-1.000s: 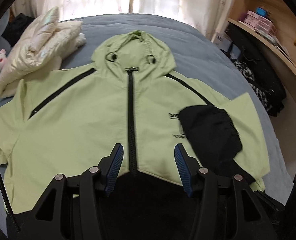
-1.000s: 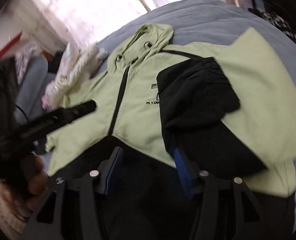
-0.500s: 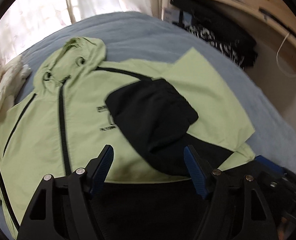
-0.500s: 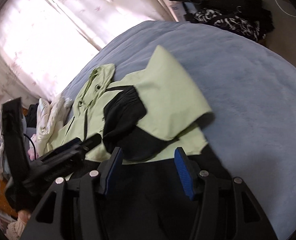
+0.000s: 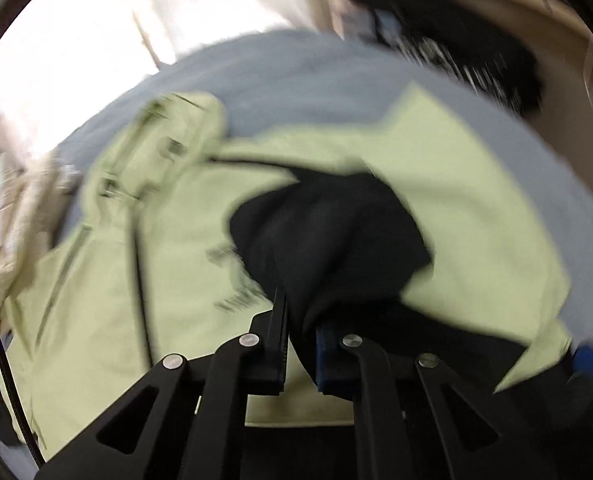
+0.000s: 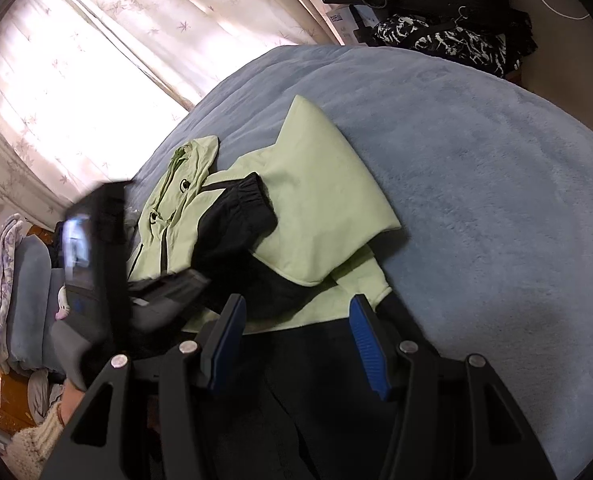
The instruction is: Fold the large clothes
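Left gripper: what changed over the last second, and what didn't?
The left gripper went from wide open above the zipper to shut on the black sleeve, having swung toward the folded-in sleeve side of the green jacket. The right gripper drew off toward the jacket's hem corner and is still open, holding nothing. The jacket still lies flat on the blue bed, sleeve folded in.

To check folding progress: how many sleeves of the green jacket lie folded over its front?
1: the black-cuffed sleeve lies across the jacket. The other one is blurred or hidden, so I cannot judge it.
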### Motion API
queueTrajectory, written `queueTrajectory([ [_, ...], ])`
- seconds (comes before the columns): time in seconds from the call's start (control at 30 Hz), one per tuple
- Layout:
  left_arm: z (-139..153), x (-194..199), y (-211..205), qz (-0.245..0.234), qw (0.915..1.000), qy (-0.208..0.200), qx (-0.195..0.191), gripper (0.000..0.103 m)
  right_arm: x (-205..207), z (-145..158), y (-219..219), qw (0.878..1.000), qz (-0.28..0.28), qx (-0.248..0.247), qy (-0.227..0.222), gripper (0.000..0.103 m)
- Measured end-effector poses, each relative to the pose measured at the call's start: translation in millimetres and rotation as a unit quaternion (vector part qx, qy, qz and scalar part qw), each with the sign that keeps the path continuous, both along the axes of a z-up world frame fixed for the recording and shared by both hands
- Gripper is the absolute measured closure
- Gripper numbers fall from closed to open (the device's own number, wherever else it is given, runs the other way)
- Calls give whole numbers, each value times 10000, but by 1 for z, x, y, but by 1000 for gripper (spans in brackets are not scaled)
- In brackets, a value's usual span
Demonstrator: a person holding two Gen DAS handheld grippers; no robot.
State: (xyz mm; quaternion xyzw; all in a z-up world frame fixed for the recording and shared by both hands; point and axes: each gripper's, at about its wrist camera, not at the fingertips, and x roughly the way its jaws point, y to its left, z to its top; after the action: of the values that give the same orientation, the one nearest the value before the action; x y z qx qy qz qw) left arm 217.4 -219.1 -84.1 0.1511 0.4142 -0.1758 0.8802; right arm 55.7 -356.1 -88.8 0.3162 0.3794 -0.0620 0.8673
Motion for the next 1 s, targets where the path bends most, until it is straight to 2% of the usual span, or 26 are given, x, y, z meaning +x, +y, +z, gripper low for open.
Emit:
queueTrajectory([
  [0.07, 23, 2, 30, 369, 9977, -261, -503, 95, -1, 2, 2, 10000, 8, -2, -59, 49],
  [0.13, 35, 5, 71, 930, 9905, -287, -970, 93, -2, 3, 4, 10000, 29, -34, -89, 49],
  [0.2, 25, 12, 117, 1552, 9766, 103, -1488, 78, -1, 4, 7, 9999, 70, -37, -101, 49],
  [0.23, 14, 15, 137, 1776, 9678, 415, -1732, 65, 0, 4, 10, 9999, 106, -30, -95, 49],
  [0.27, 1, 17, 154, 1911, 9597, 726, -1926, 59, 1, 4, 11, 9999, 140, -29, -85, 49],
  [0.33, -24, 16, 180, 2075, 9460, 1220, -2173, 59, 3, 2, 17, 9997, 238, -34, -49, 49],
  [0.4, -39, 10, 193, 2066, 9423, 1439, -2208, 58, 5, 1, 23, 9994, 337, -49, -22, 49],
  [0.5, -38, 1, 197, 1838, 9480, 1371, -2209, 54, 6, 0, 30, 9989, 462, -95, -11, 49],
  [0.63, -11, -5, 177, 1344, 9705, 938, -1771, 45, 7, 1, 37, 9983, 551, -174, -3, 49],
  [0.67, -3, -5, 171, 1197, 9754, 808, -1667, 37, 8, 1, 38, 9983, 557, -175, -6, 49],
  [0.73, 14, -15, 156, 894, 9842, 482, -1450, 28, 8, 1, 39, 9982, 563, -182, -7, 49],
  [0.87, 37, -30, 130, 457, 9916, 180, -1199, 24, 10, -1, 41, 9983, 549, -200, 15, 49],
  [1.0, 32, -22, 98, 370, 9947, 351, -895, 24, 12, -3, 42, 9983, 552, -174, 35, 49],
])
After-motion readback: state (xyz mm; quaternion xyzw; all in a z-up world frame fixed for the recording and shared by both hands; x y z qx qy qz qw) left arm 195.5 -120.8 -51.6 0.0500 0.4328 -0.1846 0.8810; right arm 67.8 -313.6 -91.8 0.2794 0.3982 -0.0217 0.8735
